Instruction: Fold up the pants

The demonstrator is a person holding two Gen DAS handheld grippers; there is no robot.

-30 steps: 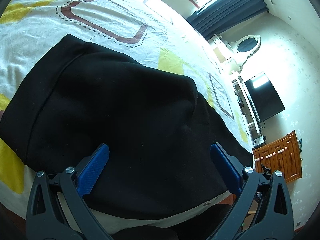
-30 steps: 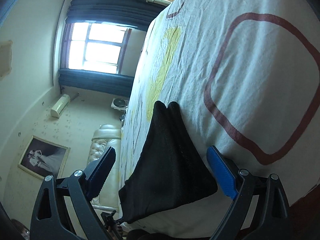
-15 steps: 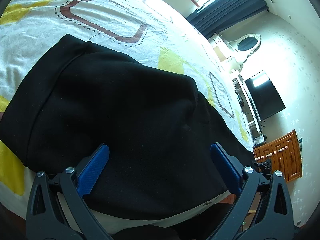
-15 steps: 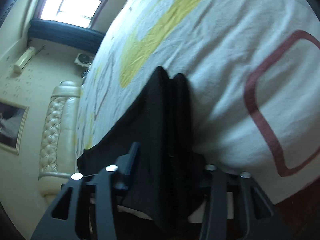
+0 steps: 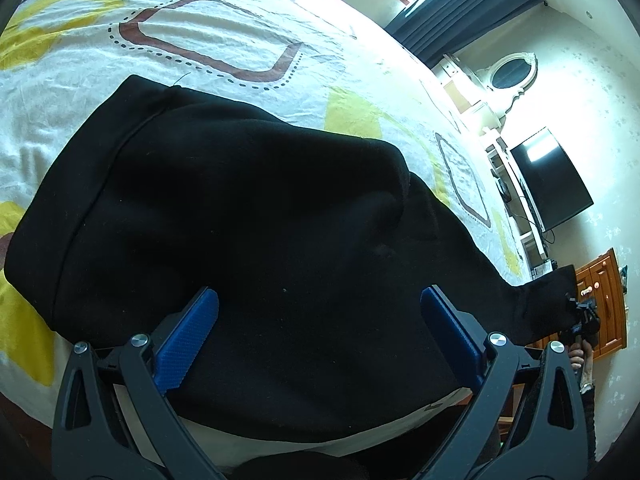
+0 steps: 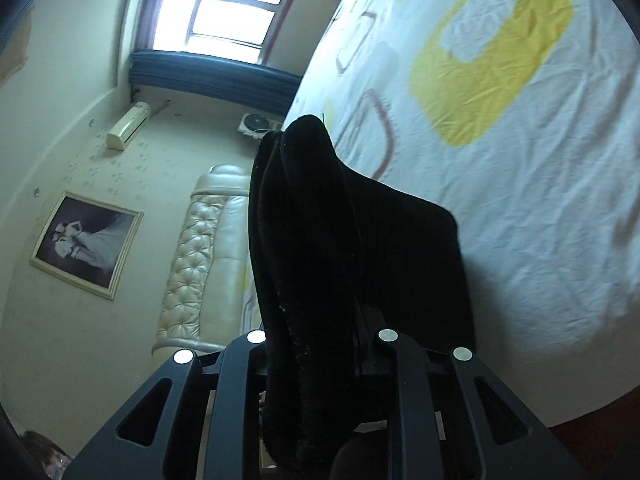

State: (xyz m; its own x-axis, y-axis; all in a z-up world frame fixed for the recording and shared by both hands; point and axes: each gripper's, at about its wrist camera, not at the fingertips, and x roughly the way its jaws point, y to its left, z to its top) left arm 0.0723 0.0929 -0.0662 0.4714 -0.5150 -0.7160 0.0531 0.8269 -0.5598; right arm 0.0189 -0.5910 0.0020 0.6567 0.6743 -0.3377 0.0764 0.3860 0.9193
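Note:
Black pants [image 5: 240, 200] lie flat on the patterned bedsheet [image 5: 240, 32], waistband at the left. My left gripper [image 5: 319, 296] hovers open just over the seat of the pants, its blue pads [image 5: 188, 336] wide apart with nothing between them. At the far right, the leg end [image 5: 548, 300] is lifted off the bed by my right gripper [image 5: 582, 312]. In the right wrist view the right gripper [image 6: 320, 320] has its jaws closing on the bunched black leg end [image 6: 320, 220], which fills the gap and hides the pads.
A dark TV [image 5: 548, 180], a white oval-mirror dresser [image 5: 512, 74] and a wooden cabinet [image 5: 608, 300] stand past the foot of the bed. A padded headboard [image 6: 200, 260], a framed picture [image 6: 86, 240] and a window [image 6: 224, 4] lie the other way. A hand [image 5: 578, 354] holds the right gripper.
The right gripper went from wide open around the leg end to closed on it, then lifted it off the bed. The left gripper has barely moved.

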